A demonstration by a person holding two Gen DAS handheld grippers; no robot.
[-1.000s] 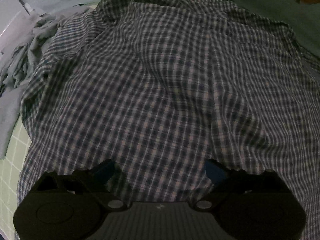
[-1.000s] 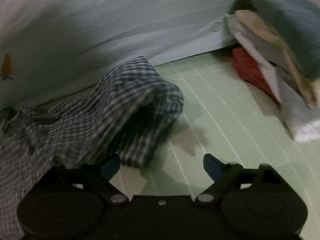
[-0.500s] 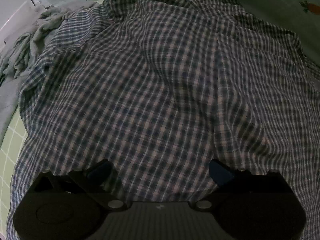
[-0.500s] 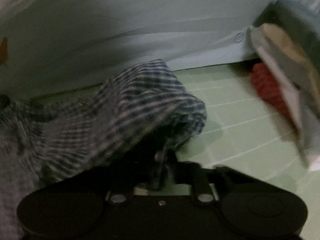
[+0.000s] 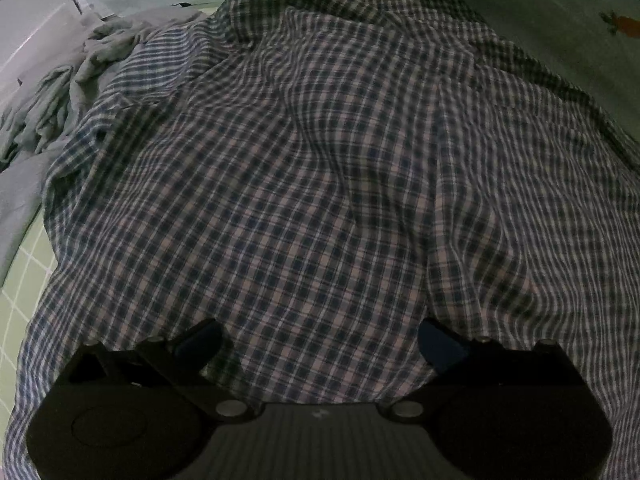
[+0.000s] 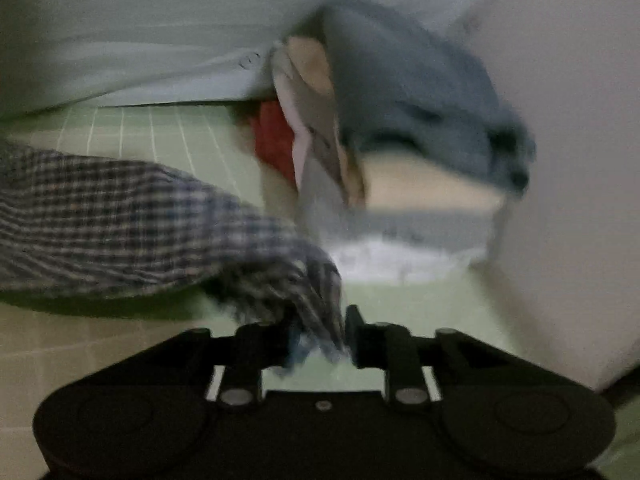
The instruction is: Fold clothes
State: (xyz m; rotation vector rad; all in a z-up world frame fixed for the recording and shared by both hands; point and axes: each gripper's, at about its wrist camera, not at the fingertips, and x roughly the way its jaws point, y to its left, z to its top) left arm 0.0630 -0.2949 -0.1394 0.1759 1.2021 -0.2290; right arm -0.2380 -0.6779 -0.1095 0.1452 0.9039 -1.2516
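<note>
Green sheet (image 6: 168, 140) with a white grid covers the surface in both views, and a pale cloth (image 6: 132, 32) hangs behind it. Spread across most of the left view lies the checked shirt (image 5: 320, 184), the left gripper (image 5: 320, 340) over it with its fingers wide apart. At lower centre of the blurred right view, the right gripper (image 6: 320, 336) pinches the shirt's sleeve (image 6: 140, 220). A stack of folded clothes (image 6: 400, 140) sits at upper right; a crumpled grey garment (image 5: 60, 84) lies at upper left of the left view.

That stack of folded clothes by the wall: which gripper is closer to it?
Right. The right gripper, pinching the checked shirt's sleeve, is just before the stack. The left gripper hovers open over the shirt's body; no stack in its view.
</note>
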